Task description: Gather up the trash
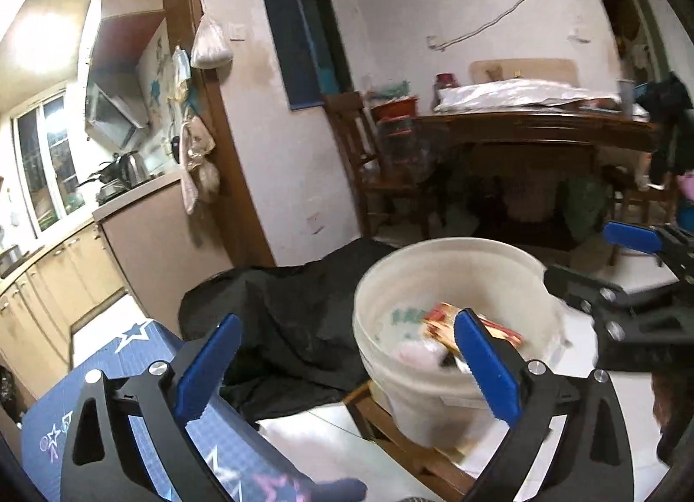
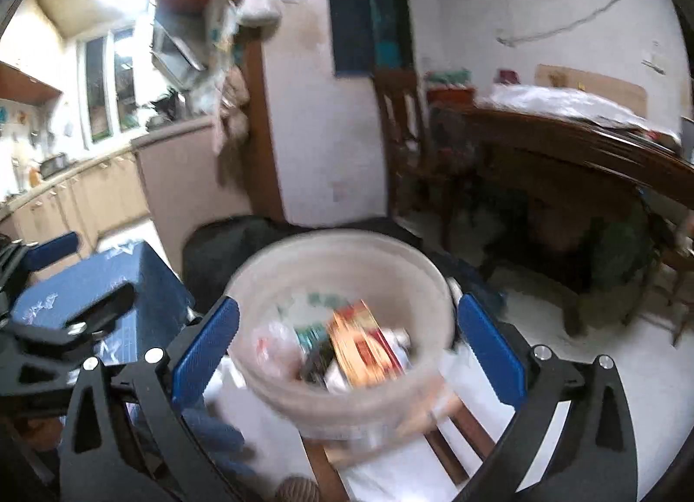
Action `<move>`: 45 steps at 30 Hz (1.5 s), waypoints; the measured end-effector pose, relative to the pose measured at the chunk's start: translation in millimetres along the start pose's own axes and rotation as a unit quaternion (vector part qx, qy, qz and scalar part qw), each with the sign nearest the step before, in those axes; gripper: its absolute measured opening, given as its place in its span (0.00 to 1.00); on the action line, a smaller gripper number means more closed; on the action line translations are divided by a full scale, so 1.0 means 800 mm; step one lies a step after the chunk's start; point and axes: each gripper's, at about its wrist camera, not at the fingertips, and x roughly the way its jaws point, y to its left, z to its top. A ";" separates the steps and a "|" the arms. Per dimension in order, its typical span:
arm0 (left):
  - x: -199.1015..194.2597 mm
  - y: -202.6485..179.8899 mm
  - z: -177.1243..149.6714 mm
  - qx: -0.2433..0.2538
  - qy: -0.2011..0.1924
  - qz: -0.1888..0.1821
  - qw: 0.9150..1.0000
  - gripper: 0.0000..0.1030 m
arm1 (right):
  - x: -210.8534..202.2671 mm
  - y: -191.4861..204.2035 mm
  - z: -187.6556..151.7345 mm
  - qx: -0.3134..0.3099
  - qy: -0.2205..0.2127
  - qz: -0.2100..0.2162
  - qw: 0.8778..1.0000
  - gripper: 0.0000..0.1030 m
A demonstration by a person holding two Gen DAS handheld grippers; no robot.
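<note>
- Over the white bucket (image 2: 342, 380): right tool (image 2: 347, 346) hangs with its blue pads wide apart, nothing between them.
- Left tool (image 1: 347, 367) is just beside it, spread equally wide, empty; its right pad (image 1: 488, 365) overlaps the bucket (image 1: 455, 281) rim in view.
- Bucket sits on a low wooden stool (image 1: 416, 450) on the pale tile floor.
- Trash is inside the bucket: a red-orange carton (image 2: 362, 343), a crumpled clear wrapper (image 2: 277, 348), some green-printed packaging (image 2: 310, 335). Right-wrist view is motion-blurred, so I can't make out finer detail.
- Black cloth (image 1: 282, 320) is heaped behind and left of the bucket.
- Blue box with star print (image 1: 143, 380) sits left, near the left tool.
- Background: wooden bench (image 1: 533, 125) loaded with clutter, wooden chair (image 1: 364, 159) beside it, kitchen counter (image 1: 130, 194) far left.
</note>
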 end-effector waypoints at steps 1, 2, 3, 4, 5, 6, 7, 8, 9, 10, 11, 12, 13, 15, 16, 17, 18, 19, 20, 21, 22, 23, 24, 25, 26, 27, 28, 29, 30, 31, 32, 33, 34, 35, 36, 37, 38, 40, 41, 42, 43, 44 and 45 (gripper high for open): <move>-0.015 0.000 -0.008 0.003 -0.003 -0.001 1.000 0.95 | -0.010 0.002 -0.004 -0.007 0.007 -0.022 1.000 0.95; -0.031 -0.001 -0.017 0.005 -0.008 0.000 1.000 0.95 | -0.025 0.005 -0.010 -0.017 0.002 -0.049 0.999 0.95; -0.041 -0.001 -0.023 0.005 -0.007 -0.001 1.000 0.95 | -0.035 0.007 -0.014 -0.024 -0.003 -0.062 0.998 0.95; -0.052 -0.002 -0.032 0.005 0.000 -0.002 1.000 0.95 | -0.051 0.008 -0.022 -0.030 -0.011 -0.073 0.997 0.95; -0.062 -0.003 -0.040 0.004 0.011 -0.006 1.000 0.95 | -0.065 0.009 -0.030 -0.033 -0.012 -0.083 0.996 0.95; -0.070 -0.004 -0.046 0.002 0.013 -0.012 1.000 0.95 | -0.074 0.007 -0.036 -0.033 -0.008 -0.090 0.995 0.95; -0.081 -0.003 -0.054 -0.003 0.012 -0.018 1.000 0.95 | -0.084 0.006 -0.041 -0.034 -0.001 -0.097 0.995 0.95; -0.091 -0.003 -0.061 -0.010 0.011 -0.016 1.000 0.95 | -0.096 0.003 -0.049 -0.034 0.007 -0.105 0.994 0.95; -0.098 -0.002 -0.067 -0.017 0.012 -0.013 1.000 0.95 | -0.103 0.000 -0.054 -0.032 0.011 -0.107 0.994 0.95; -0.106 -0.001 -0.073 -0.025 0.014 -0.010 1.000 0.95 | -0.111 -0.003 -0.060 -0.029 0.013 -0.108 0.994 0.95; -0.111 0.000 -0.077 -0.032 0.016 -0.008 0.999 0.95 | -0.124 -0.008 -0.066 -0.022 0.016 -0.112 0.993 0.95; -0.119 0.001 -0.083 -0.041 0.017 -0.006 0.999 0.95 | -0.130 -0.011 -0.071 -0.018 0.017 -0.117 0.993 0.95; -0.129 0.002 -0.087 -0.049 0.019 -0.004 0.999 0.95 | -0.140 -0.015 -0.077 -0.013 0.018 -0.120 0.992 0.95; -0.147 0.000 -0.093 -0.056 0.018 0.000 0.998 0.95 | -0.152 -0.020 -0.089 -0.011 0.020 -0.123 0.992 0.95; -0.156 -0.003 -0.095 -0.055 0.017 0.004 0.998 0.95 | -0.157 -0.023 -0.093 -0.012 0.020 -0.125 0.992 0.95; -0.164 -0.008 -0.098 -0.053 0.019 0.012 0.998 0.95 | -0.161 -0.024 -0.098 -0.014 0.017 -0.128 0.992 0.95; -0.170 -0.011 -0.100 -0.052 0.021 0.017 0.998 0.95 | -0.163 -0.025 -0.101 -0.016 0.015 -0.130 0.991 0.95; -0.177 -0.014 -0.102 -0.053 0.025 0.021 0.998 0.95 | -0.167 -0.026 -0.106 -0.017 0.012 -0.133 0.991 0.95; -0.183 -0.018 -0.105 -0.055 0.027 0.024 0.998 0.95 | -0.170 -0.027 -0.110 -0.016 0.010 -0.132 0.991 0.95; -0.187 -0.019 -0.106 -0.056 0.029 0.025 0.998 0.95 | -0.172 -0.030 -0.113 -0.011 0.010 -0.127 0.992 0.95; -0.191 -0.021 -0.107 -0.057 0.030 0.025 0.998 0.95 | -0.174 -0.032 -0.115 -0.006 0.011 -0.121 0.993 0.95; -0.198 -0.024 -0.109 -0.056 0.028 0.027 0.998 0.95 | -0.175 -0.033 -0.116 -0.003 0.010 -0.117 0.993 0.95; -0.201 -0.027 -0.109 -0.056 0.026 0.030 0.998 0.95 | -0.180 -0.035 -0.121 -0.001 0.007 -0.114 0.993 0.95; -0.206 -0.030 -0.111 -0.055 0.024 0.033 0.998 0.95 | -0.183 -0.036 -0.123 -0.001 0.004 -0.113 0.994 0.95; -0.209 -0.032 -0.113 -0.055 0.023 0.034 0.998 0.95 | -0.187 -0.036 -0.124 -0.001 0.000 -0.112 0.994 0.95; -0.213 -0.035 -0.115 -0.055 0.022 0.032 0.998 0.95 | -0.190 -0.037 -0.126 -0.002 -0.003 -0.111 0.994 0.95; -0.216 -0.037 -0.117 -0.055 0.022 0.029 0.998 0.95 | -0.194 -0.037 -0.127 -0.002 -0.007 -0.111 0.994 0.95; -0.217 -0.039 -0.118 -0.054 0.023 0.026 0.998 0.95 | -0.196 -0.037 -0.128 -0.004 -0.009 -0.111 0.994 0.95; -0.219 -0.041 -0.119 -0.054 0.024 0.024 0.998 0.95 | -0.198 -0.037 -0.128 -0.005 -0.011 -0.111 0.994 0.95; -0.220 -0.042 -0.119 -0.053 0.024 0.021 0.998 0.95 | -0.200 -0.037 -0.128 -0.005 -0.014 -0.112 0.994 0.95; -0.222 -0.043 -0.119 -0.052 0.023 0.018 0.998 0.95 | -0.201 -0.037 -0.128 -0.005 -0.016 -0.112 0.994 0.95; -0.222 -0.044 -0.117 -0.051 0.020 0.017 0.998 0.95 | -0.202 -0.035 -0.128 -0.004 -0.017 -0.112 0.994 0.95; -0.223 -0.043 -0.117 -0.051 0.017 0.016 0.998 0.95 | -0.202 -0.035 -0.127 -0.003 -0.018 -0.111 0.994 0.95; -0.225 -0.043 -0.116 -0.053 0.014 0.012 0.998 0.95 | -0.202 -0.034 -0.127 -0.003 -0.018 -0.111 0.994 0.95; -0.225 -0.043 -0.115 -0.055 0.013 0.007 0.998 0.95 | -0.202 -0.033 -0.127 -0.004 -0.018 -0.111 0.994 0.95; -0.225 -0.043 -0.115 -0.056 0.013 0.003 0.998 0.95 | -0.202 -0.033 -0.127 -0.006 -0.019 -0.112 0.993 0.95; -0.224 -0.044 -0.115 -0.056 0.015 -0.001 0.998 0.95 | -0.202 -0.032 -0.127 -0.007 -0.019 -0.113 0.993 0.95; -0.222 -0.047 -0.115 -0.052 0.017 0.000 0.998 0.95 | -0.202 -0.032 -0.127 -0.011 -0.020 -0.116 0.993 0.95; -0.222 -0.049 -0.115 -0.050 0.018 0.001 0.999 0.95 | -0.201 -0.032 -0.127 -0.013 -0.020 -0.117 0.993 0.95; -0.222 -0.049 -0.114 -0.049 0.017 0.002 0.999 0.95 | -0.201 -0.032 -0.128 -0.015 -0.020 -0.119 0.993 0.95; -0.222 -0.050 -0.114 -0.049 0.017 0.003 0.999 0.95 | -0.200 -0.032 -0.128 -0.015 -0.021 -0.121 0.992 0.95; -0.222 -0.050 -0.114 -0.048 0.016 0.005 0.999 0.95 | -0.199 -0.032 -0.128 -0.016 -0.020 -0.121 0.992 0.95; -0.222 -0.050 -0.113 -0.048 0.016 0.006 0.999 0.95 | -0.199 -0.032 -0.128 -0.015 -0.019 -0.121 0.992 0.95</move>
